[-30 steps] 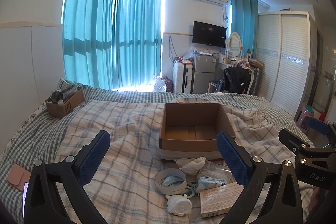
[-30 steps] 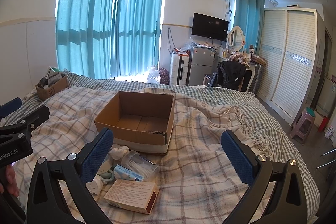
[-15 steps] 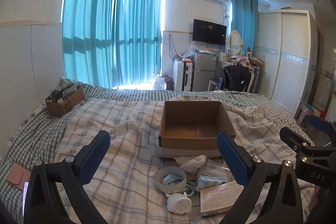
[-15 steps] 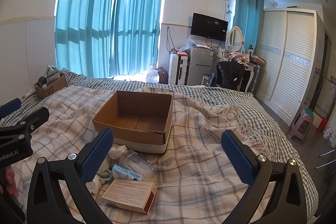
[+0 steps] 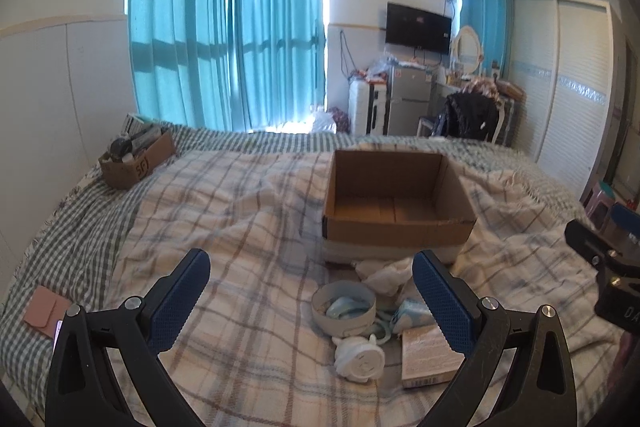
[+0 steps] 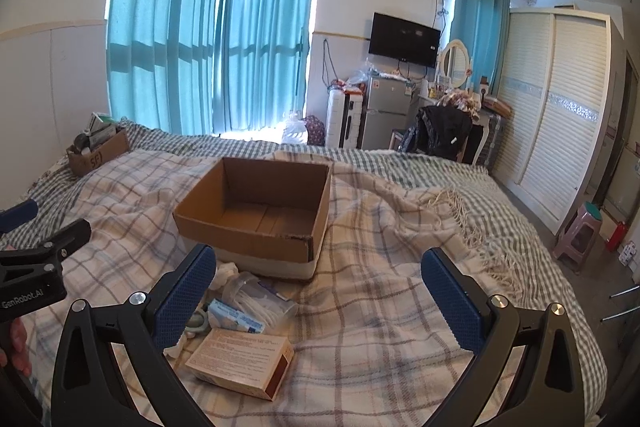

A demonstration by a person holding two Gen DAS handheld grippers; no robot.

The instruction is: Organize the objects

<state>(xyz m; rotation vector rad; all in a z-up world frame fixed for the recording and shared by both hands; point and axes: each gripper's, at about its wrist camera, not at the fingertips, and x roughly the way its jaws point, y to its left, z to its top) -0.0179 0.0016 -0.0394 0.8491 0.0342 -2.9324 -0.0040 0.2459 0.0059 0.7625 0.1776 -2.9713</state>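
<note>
Right now your clutter sits in one small heap on the plaid blanket, just in front of the empty brown cardboard box, which lies straight ahead of both grippers. Your left gripper has its blue fingers spread wide with nothing between them; the round white tin and the white pig-faced gadget lie low and right of its centre, close to its right finger. Your right gripper is likewise spread and empty; the flat tan printed carton lies low and left of it, its long axis running left to right, beside the clear tub of cotton swabs. I judge the left one nearer the tin, the right nearer the carton. Readable writing: "GenRobot.AI" on the left gripper's body, "SF" on the far small cardboard box. The carton's print is too small to read.
</note>
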